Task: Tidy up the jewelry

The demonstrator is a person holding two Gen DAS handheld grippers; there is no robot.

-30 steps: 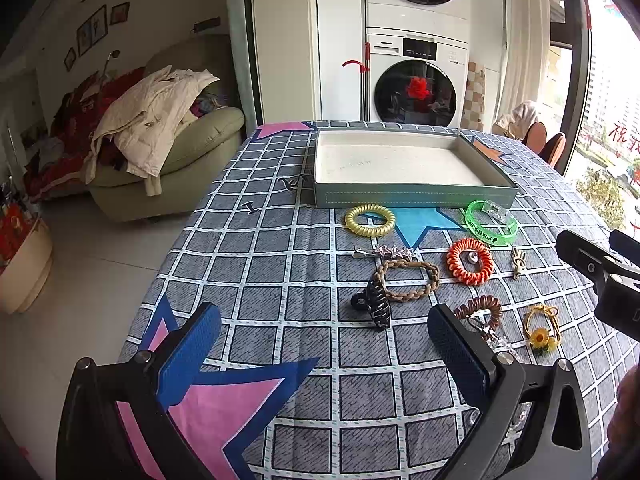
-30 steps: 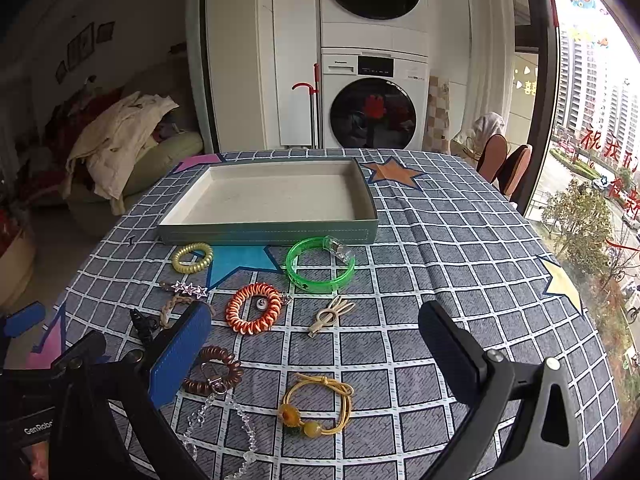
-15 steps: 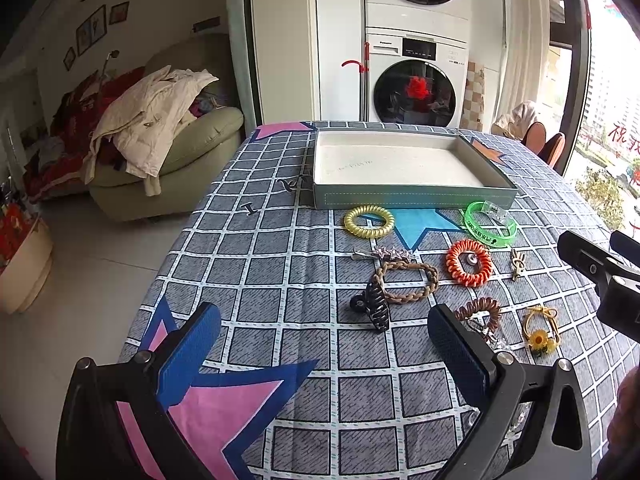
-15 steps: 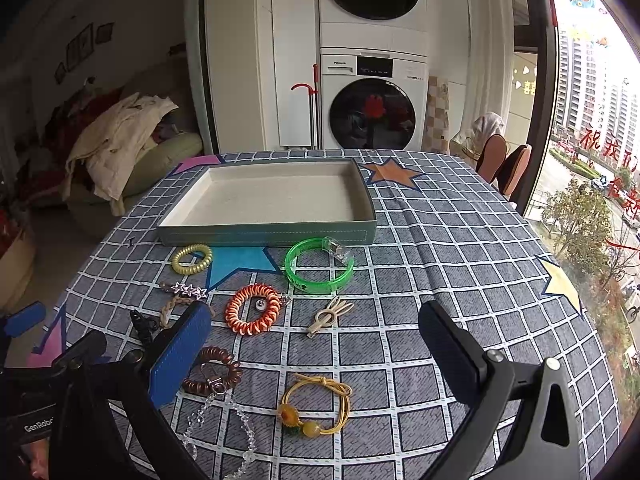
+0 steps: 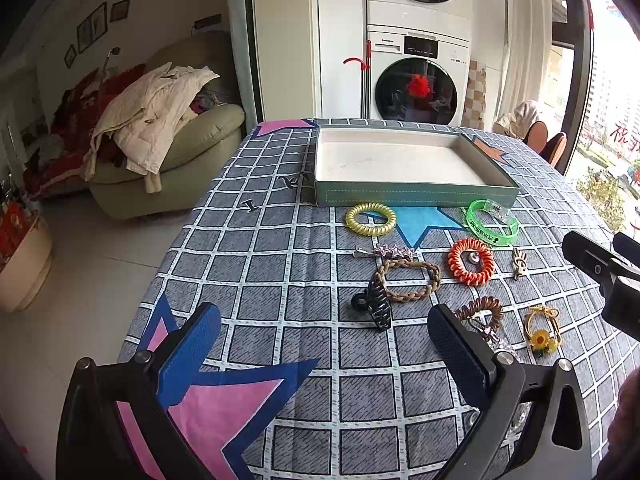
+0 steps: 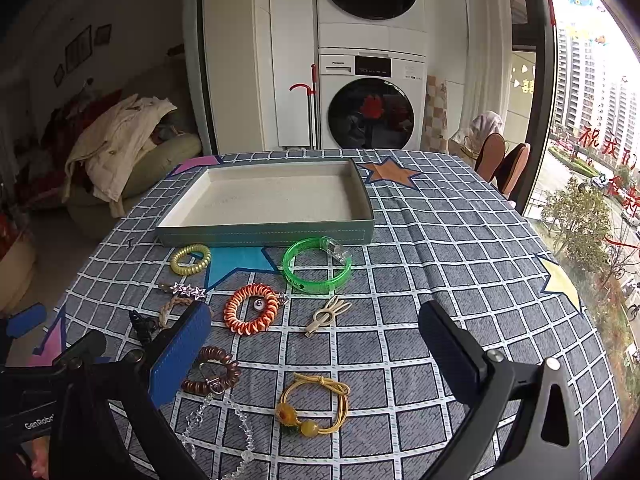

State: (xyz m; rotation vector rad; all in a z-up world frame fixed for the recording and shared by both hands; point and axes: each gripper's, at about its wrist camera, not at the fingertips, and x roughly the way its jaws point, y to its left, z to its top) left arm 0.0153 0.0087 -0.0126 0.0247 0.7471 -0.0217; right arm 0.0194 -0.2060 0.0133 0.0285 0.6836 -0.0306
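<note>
Both grippers hover with fingers spread wide, holding nothing: left gripper, right gripper. Jewelry lies scattered on the tablecloth before the empty tray: green bangle, orange coil tie, black claw clip.

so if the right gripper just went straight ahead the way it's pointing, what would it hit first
Probably the yellow flower hair tie, lying on the tablecloth between the open fingers of the right gripper. Beyond it lie a beige clip and the green bracelet. Height is hard to judge.
</note>
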